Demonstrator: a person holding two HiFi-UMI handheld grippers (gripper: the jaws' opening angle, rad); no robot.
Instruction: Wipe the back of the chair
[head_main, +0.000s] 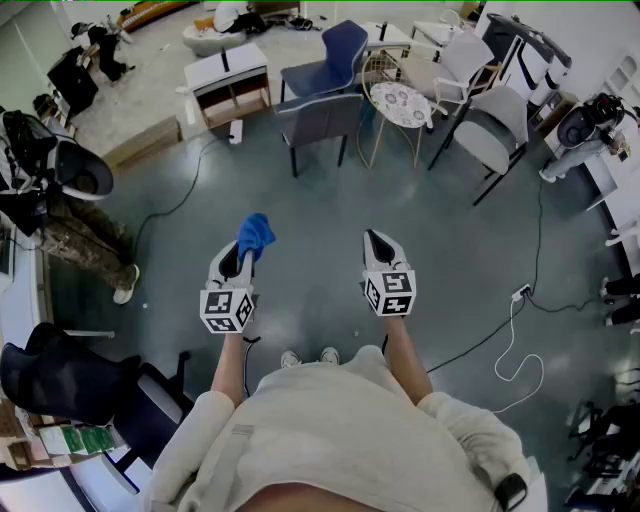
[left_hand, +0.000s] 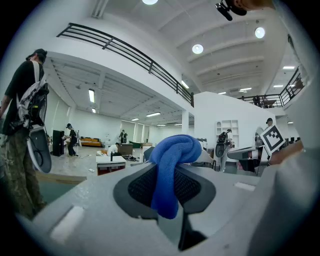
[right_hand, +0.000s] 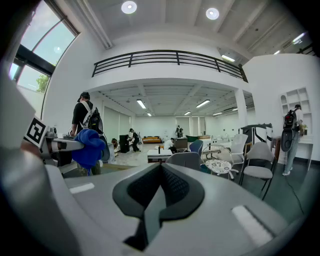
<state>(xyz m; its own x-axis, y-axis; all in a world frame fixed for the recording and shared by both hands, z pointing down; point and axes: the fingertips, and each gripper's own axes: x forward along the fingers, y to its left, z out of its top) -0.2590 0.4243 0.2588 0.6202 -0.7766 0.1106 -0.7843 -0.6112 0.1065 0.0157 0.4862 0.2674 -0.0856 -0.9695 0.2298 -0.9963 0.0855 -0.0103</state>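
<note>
Cloth (left_hand: 170, 160) of bright blue is pinched between the jaws of the left gripper (head_main: 240, 262), its bunched upper part bulging above the jaw tips and a narrower fold hanging down between the dark pads. The right gripper (right_hand: 160, 185) is pressed together with nothing in it, its two pads meeting along a thin seam. Both grippers are held out in front of the person at about the same height, side by side and well apart, each pointing nearly level toward the far side of the room. The grey chair (head_main: 322, 120) stands ahead of them across a bare stretch of dark floor (head_main: 300, 200), well apart from both grippers, with its backrest turned toward the person. Just behind it is a blue chair (head_main: 335, 60), and to its right a small round table (head_main: 400, 103) with a patterned top on thin metal legs. Further right stands a pale grey chair (head_main: 495, 130) on black legs, with a white chair (head_main: 460, 62) behind it. A low white cabinet (head_main: 232, 85) sits to the left of the grey chair. A bystander in camouflage trousers (head_main: 85, 240) stands at the left edge, and a black office chair (head_main: 60, 375) is at the lower left. A white cable (head_main: 510, 345) loops over the floor at the right, near the person's right arm.
</note>
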